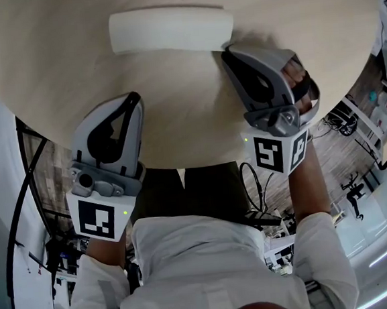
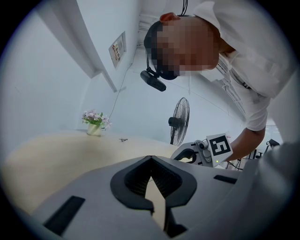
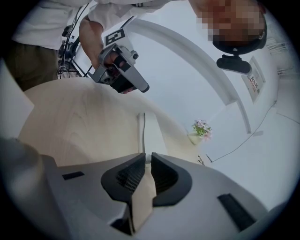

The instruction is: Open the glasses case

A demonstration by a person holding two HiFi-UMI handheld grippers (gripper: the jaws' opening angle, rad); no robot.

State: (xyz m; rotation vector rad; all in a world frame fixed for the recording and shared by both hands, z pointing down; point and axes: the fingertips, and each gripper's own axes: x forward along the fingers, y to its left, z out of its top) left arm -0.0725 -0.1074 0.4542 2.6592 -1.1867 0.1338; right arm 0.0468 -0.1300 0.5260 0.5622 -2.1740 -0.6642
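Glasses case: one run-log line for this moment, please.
glasses case closed, on table | right tool at its right end, jaws a slit apart, empty | left tool near table edge, shut, empty

1. Illumination: bright, diffuse and even in all 3 views. No single source can be identified.
2. Head view: the table [image 1: 52, 75] is evenly lit, without glare. The glasses case [image 1: 169, 30] is close to overexposed and its outline is soft. Weak, soft-edged shadows lie on the table beside the left gripper [image 1: 133, 98] and the right gripper [image 1: 227, 50]. The area below the table edge is darker.
3. Distortion: all 3 views show strong wide-angle curvature, and straight lines bend toward the edges. The 2 gripper views darken to black at the corners.
4. Focus: in each gripper view the jaw surfaces nearest the lens are blurred. The white walls [image 2: 56, 93] behind are bright and low in contrast.
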